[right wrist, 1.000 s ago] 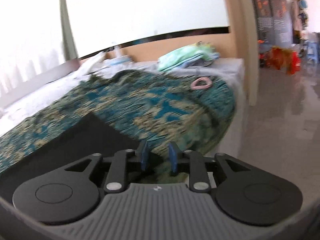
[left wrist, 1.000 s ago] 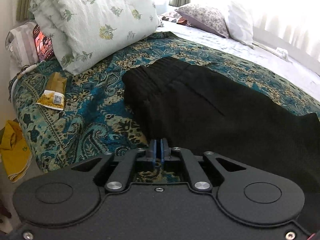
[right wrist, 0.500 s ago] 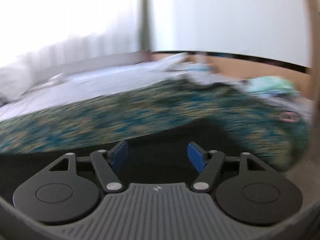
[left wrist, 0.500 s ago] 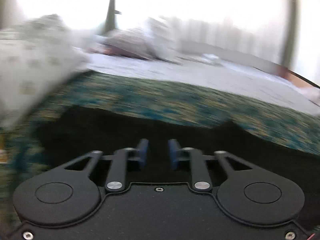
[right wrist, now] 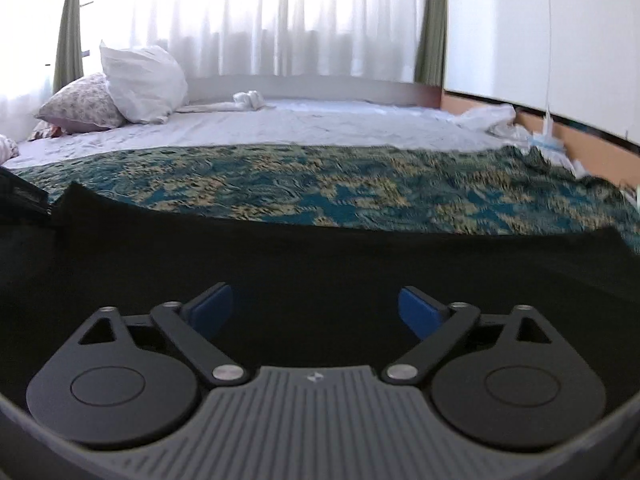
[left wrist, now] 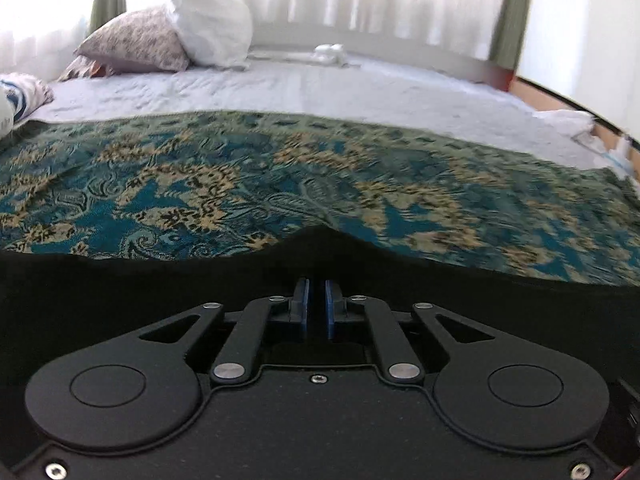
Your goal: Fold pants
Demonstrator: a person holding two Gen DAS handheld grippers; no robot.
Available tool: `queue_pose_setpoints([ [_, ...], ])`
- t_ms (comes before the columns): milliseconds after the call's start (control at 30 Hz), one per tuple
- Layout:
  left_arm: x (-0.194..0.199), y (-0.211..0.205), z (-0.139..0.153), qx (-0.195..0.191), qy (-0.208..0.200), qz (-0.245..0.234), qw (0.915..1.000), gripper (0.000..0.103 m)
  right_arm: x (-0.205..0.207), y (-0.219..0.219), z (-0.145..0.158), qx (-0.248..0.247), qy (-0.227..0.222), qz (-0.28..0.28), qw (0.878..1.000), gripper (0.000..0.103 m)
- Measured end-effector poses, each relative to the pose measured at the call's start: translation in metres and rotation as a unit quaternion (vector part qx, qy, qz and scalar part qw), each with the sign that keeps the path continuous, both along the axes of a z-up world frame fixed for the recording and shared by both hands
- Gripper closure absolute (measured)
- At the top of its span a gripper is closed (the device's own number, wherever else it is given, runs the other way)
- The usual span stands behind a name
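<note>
The black pants lie spread on a teal and gold patterned bedspread. In the left wrist view, my left gripper is over the pants near their far edge, its blue pads a narrow gap apart with dark fabric between and around them; the far edge peaks up just ahead. In the right wrist view, the pants fill the lower half. My right gripper is wide open just above them, holding nothing.
A white sheet covers the far part of the bed. Pillows stand at the far left, also in the right wrist view. Curtains and a window lie beyond. A wooden bed frame and white wall are at right.
Both grippers swung round to face across the bed over the pants. The left opened, then narrowed to a small gap. The right opened wide.
</note>
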State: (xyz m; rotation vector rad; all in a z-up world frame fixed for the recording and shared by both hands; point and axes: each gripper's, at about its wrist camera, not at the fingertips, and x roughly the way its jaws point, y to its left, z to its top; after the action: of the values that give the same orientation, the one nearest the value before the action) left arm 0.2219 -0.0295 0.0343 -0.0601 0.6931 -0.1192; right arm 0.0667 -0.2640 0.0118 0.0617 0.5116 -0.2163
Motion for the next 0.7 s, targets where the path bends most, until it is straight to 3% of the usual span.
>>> queue_pose_setpoints([
  [133,0.018,-0.006,-0.007,0.023,-0.004,0.009,0.9997,0.093,0.006,-0.013,-0.009,0.049,0.022,-0.002,0.999,0.0],
  [333,0.025,-0.008,-0.01,0.036,-0.018,0.01,0.9991,0.093,0.008,0.0,-0.014,0.01,0.029,0.001,1.0,0.0],
  [567,0.033,-0.012,-0.009,0.048,-0.021,0.012,0.9986,0.092,0.008,-0.001,-0.015,0.012,0.026,0.002,1.0,0.0],
  [600,0.033,-0.012,-0.007,0.047,-0.021,0.012,0.9986,0.086,0.008,-0.001,-0.016,0.009,0.026,0.002,1.0,0.0],
  [667,0.028,-0.01,-0.001,0.034,-0.022,0.005,0.9992,0.062,0.008,0.0,-0.015,0.008,0.027,0.002,1.0,0.0],
  [700,0.022,-0.008,0.004,0.024,-0.025,0.002,0.9994,0.043,0.008,0.0,-0.015,0.009,0.027,0.002,1.0,0.0],
])
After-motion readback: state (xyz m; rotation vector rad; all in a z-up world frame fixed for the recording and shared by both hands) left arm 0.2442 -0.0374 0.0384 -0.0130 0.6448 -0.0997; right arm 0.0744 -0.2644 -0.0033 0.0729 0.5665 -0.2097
